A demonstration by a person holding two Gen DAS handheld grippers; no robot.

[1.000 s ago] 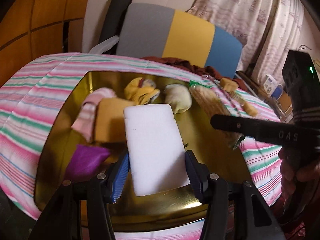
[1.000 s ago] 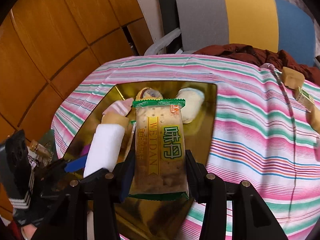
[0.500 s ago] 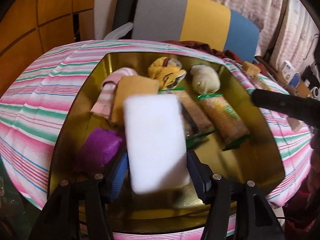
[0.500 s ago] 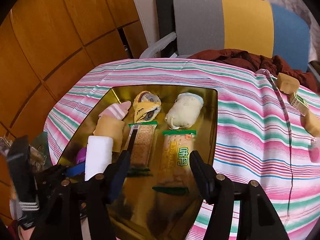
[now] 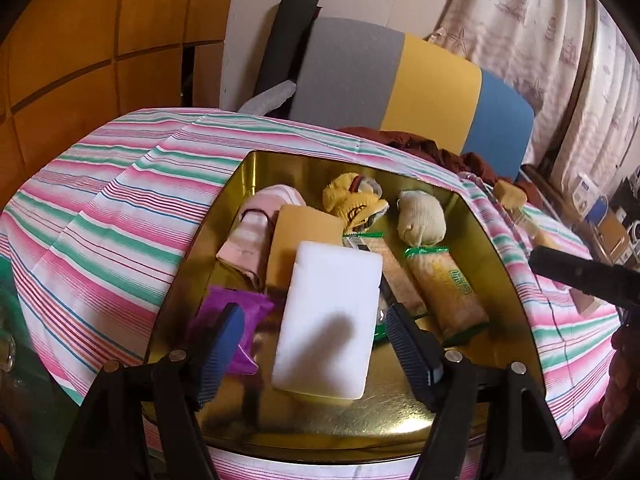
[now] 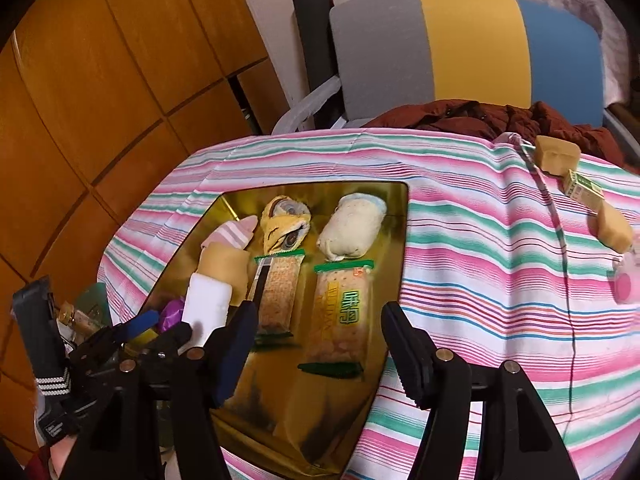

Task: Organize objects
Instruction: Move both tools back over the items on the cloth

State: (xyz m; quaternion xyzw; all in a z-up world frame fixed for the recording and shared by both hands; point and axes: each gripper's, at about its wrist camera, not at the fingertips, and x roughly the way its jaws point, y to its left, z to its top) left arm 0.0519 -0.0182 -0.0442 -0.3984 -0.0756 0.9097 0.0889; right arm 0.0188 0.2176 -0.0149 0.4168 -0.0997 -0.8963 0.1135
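The gold tray [image 5: 472, 216] rests on a table covered with a pink, green and white striped cloth [image 5: 120, 208]; the left gripper [image 5: 312, 332] is poised over the tray's near end with its jaws spread, having just been opening; the white sponge block [image 5: 332, 320] lies flat in the tray between the blue pads [image 5: 404, 340], and a visible gap separates it from each pad, so nothing is gripped. To the left of the block sits a purple packet [image 5: 224, 312], partly behind the left pad; behind the block lie a tan sponge [image 5: 300, 232] and a pink striped sock [image 5: 256, 228]; at the tray's far end are a yellow rolled sock [image 5: 352, 200] and a pale cream rolled sock [image 5: 420, 216]. The right gripper [image 6: 316, 344] is likewise parted over the tray, its jaws having just been opening; the biscuit packet with green lettering [image 6: 344, 308] lies flat on the tray floor between them, clear of both pads; a second biscuit packet [image 6: 276, 292] lies just beside it on the left, parallel. On the cloth to the right of the tray, well apart from it, lie a tan block [image 6: 556, 156], a small green-and-white carton [image 6: 584, 190] and a pale rounded item [image 6: 614, 228]; a chair back [image 6: 460, 44] in grey, yellow and blue stands behind the table.
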